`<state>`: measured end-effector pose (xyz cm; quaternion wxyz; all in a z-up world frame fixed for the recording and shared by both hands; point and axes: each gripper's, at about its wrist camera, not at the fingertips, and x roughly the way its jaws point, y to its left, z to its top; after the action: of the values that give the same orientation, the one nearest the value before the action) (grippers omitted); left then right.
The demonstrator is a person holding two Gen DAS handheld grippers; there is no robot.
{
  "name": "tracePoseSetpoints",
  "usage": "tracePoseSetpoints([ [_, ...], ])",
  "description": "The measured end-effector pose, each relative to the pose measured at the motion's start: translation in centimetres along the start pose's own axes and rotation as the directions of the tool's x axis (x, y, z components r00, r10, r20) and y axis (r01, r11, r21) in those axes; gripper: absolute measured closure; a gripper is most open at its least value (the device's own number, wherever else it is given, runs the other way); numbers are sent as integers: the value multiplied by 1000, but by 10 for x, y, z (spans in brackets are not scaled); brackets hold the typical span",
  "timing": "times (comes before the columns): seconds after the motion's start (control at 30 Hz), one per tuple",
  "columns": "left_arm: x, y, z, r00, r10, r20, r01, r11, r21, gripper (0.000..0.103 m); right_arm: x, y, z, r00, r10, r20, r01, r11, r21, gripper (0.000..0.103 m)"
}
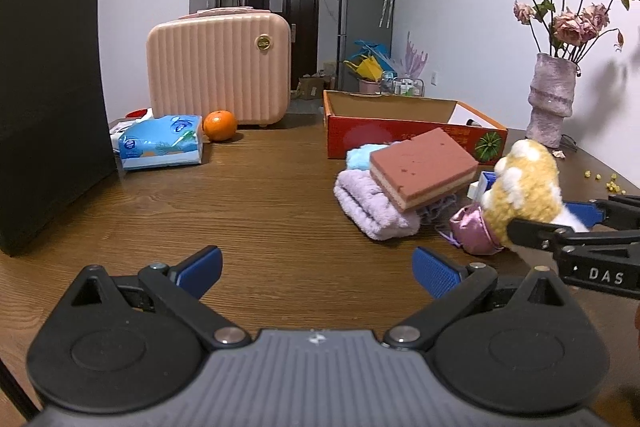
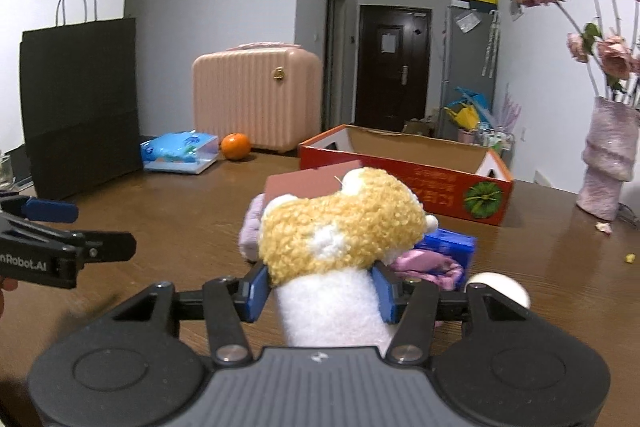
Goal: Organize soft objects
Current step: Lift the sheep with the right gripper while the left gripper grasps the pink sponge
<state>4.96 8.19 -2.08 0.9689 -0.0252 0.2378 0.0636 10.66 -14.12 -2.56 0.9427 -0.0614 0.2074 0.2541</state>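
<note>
Right tongs (image 2: pixel 322 293) round plush toy (image 2: pixel 340 223) (sponge (image 1: pixel 424 169) behind)

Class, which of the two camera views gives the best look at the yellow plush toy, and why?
The right wrist view: the yellow plush toy fills the centre, clamped by its white lower part in the right gripper. The left wrist view shows the toy only small, from the side near the right edge, above the pink pouch.

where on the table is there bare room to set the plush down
Bare wood spans the table between the tissue pack and the folded towel. It is crowded around the sponge and pink pouch, before the red box.
</note>
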Motion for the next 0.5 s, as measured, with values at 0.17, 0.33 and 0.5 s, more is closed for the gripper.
tracePoseSetpoints([
  [0.17, -1, -11, 2, 1000, -11, -3, 11, 1000, 9, 0, -9, -16, -4, 999, -31, 10, 31, 999, 19, 51],
  [0.33, 3, -23, 8, 1000, -17, 0, 17, 1000, 24, 0, -10, -30, -5, 999, -51, 12, 51, 998, 30, 51],
  [0.5, 11, -33, 17, 1000, -18, 10, 17, 999, 42, 0, -6, -41, -5, 998, -66, 13, 66, 997, 40, 51],
])
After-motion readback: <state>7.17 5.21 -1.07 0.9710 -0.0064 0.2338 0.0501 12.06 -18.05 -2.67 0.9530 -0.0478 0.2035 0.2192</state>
